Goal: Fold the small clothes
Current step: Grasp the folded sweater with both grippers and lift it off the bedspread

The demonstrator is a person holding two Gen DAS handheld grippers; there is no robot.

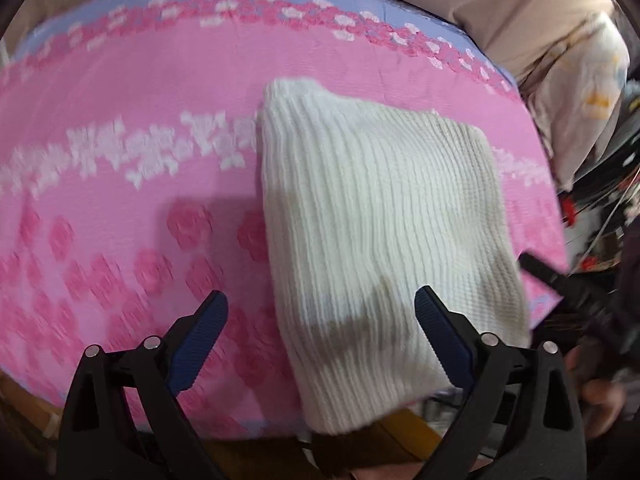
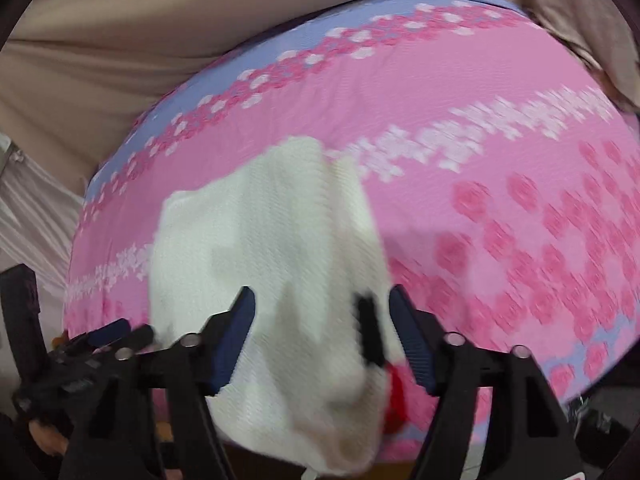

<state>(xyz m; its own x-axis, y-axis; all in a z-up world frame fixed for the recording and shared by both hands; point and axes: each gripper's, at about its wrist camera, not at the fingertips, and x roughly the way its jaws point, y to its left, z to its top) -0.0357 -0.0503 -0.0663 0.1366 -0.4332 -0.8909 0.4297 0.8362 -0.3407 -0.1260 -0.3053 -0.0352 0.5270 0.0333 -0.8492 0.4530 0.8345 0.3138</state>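
Note:
A white ribbed knit garment [image 1: 376,232] lies folded on a pink flowered cloth [image 1: 120,184], its near end hanging over the front edge. My left gripper [image 1: 320,344] is open and empty, its jaws either side of the garment's near left part. In the right wrist view the same garment [image 2: 272,264] lies on the pink cloth [image 2: 500,208], blurred by motion. My right gripper [image 2: 322,340] is open above the garment's near end, holding nothing. A black and red patch [image 2: 384,360] shows at the garment's right edge.
Beige fabric [image 1: 500,8] lies behind the pink cloth. A printed white bundle [image 1: 580,92] and dark clutter [image 1: 600,208] sit to the right. The other gripper [image 2: 80,356] and a hand show at the left of the right wrist view. A wooden edge [image 1: 400,432] runs below the cloth.

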